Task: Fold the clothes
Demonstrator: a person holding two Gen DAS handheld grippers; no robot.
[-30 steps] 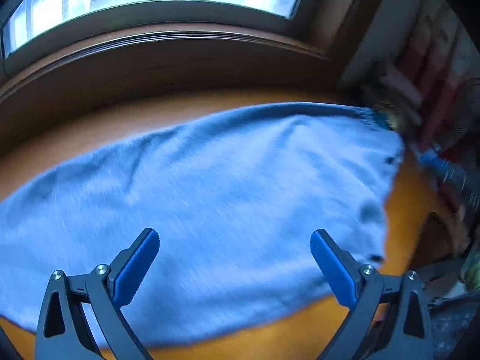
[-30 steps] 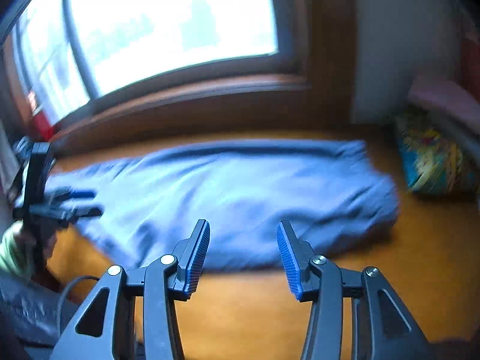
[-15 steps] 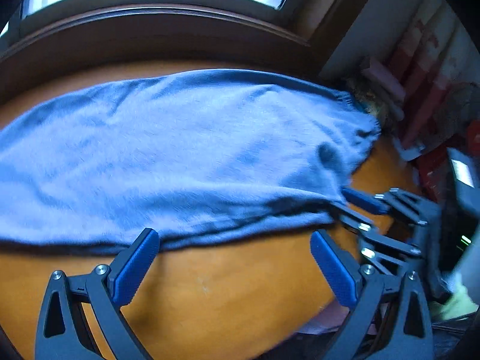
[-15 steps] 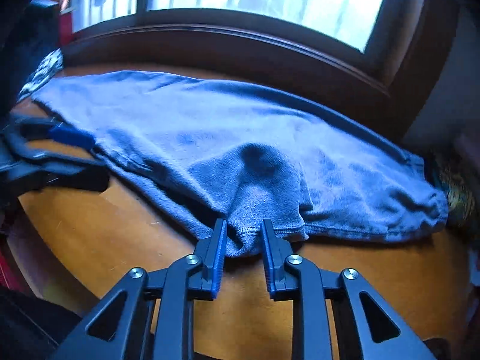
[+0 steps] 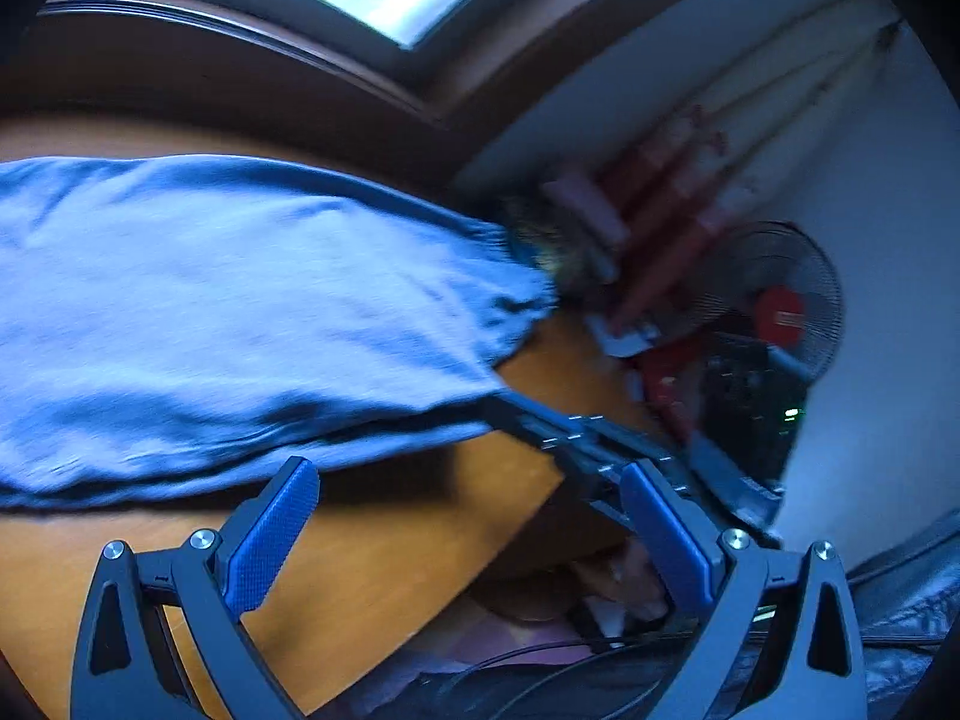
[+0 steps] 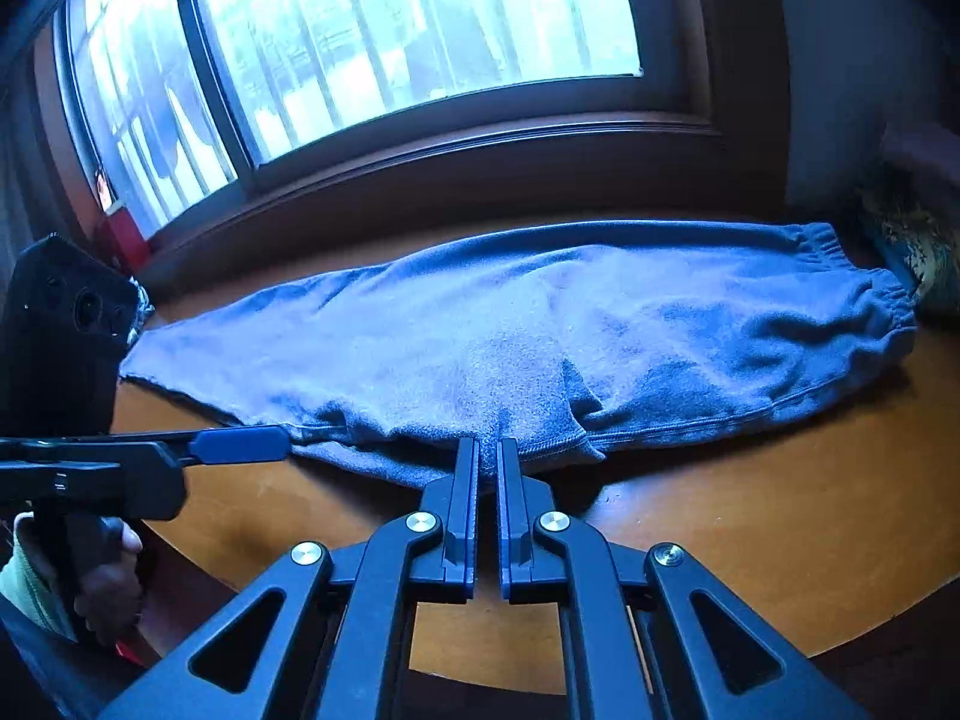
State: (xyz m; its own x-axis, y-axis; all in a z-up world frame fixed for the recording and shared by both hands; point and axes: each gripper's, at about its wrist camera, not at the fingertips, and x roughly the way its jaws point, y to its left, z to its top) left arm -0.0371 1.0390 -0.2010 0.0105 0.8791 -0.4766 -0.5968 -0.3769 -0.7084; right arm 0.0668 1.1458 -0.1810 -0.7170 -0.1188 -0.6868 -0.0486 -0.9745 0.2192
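Since the earlier frame, the right gripper is pressing its jaws together on the near hem of the blue garment, where it previously stood spread above the wooden table. Beside it, the left gripper is hovering with jaws spread, holding nothing, close to the hem by the table's near edge. Beyond, the garment is lying flat lengthwise across the table below the window, its elastic band toward the far right corner. Folding appears barely begun: one hem is pinched, no fold yet laid. Both grippers are pointing downward toward the cloth.
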